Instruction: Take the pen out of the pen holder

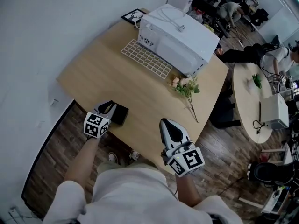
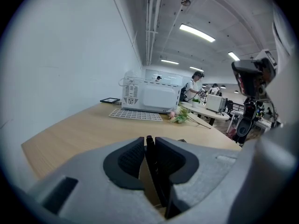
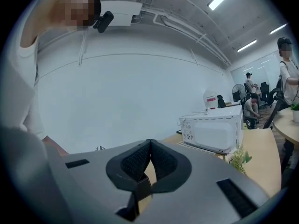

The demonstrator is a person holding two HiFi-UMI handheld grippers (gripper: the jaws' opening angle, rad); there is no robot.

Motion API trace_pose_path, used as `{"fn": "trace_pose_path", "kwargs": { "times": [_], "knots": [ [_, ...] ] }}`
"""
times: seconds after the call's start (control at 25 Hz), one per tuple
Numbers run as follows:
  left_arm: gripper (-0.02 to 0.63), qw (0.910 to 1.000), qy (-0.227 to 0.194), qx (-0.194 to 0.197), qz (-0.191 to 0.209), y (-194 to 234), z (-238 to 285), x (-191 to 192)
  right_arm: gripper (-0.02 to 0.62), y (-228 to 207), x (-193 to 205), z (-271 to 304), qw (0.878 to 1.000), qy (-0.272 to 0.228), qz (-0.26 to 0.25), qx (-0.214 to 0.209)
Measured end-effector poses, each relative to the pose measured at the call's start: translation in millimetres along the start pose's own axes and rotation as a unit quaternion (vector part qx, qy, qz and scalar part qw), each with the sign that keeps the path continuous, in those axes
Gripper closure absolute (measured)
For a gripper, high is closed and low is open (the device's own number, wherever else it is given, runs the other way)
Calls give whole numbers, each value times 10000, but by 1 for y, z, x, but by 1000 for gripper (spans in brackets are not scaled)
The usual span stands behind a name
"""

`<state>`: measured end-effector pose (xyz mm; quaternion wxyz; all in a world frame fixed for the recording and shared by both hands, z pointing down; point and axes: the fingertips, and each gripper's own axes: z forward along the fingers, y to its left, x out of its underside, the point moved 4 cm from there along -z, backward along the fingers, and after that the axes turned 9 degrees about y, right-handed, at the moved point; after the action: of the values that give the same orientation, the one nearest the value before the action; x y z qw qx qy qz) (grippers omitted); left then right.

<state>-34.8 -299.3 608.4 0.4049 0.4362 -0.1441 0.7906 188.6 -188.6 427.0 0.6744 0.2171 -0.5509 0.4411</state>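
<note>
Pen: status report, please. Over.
Left gripper shut on pen, at pen holder. Right gripper shut, empty. Nothing in the way.

Blk pen (image 2: 152,158) upright; blk holder (image 1: 120,115) at near desk (image 1: 100,76) edge.

A white microwave (image 1: 180,38) stands at the far end of the pale wooden desk (image 1: 107,73), with a white cable (image 1: 173,18) lying on its top and a white keyboard (image 1: 146,59) just in front of it. A sprig of pink flowers (image 1: 186,87) lies on the desk near the microwave's corner. A black-framed flat item (image 1: 134,16) sits at the far edge, and a round white table (image 1: 245,101) stands apart on the dark wood floor (image 1: 51,148).
</note>
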Motion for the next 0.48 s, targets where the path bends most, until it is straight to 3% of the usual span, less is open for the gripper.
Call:
{"fn": "trace_pose_path", "kwargs": {
  "times": [0.48],
  "knots": [
    [552,9994,-201,217,175,-3,-6,-6,594,26,4,-19,9994,-55,-21,343]
  ]
}}
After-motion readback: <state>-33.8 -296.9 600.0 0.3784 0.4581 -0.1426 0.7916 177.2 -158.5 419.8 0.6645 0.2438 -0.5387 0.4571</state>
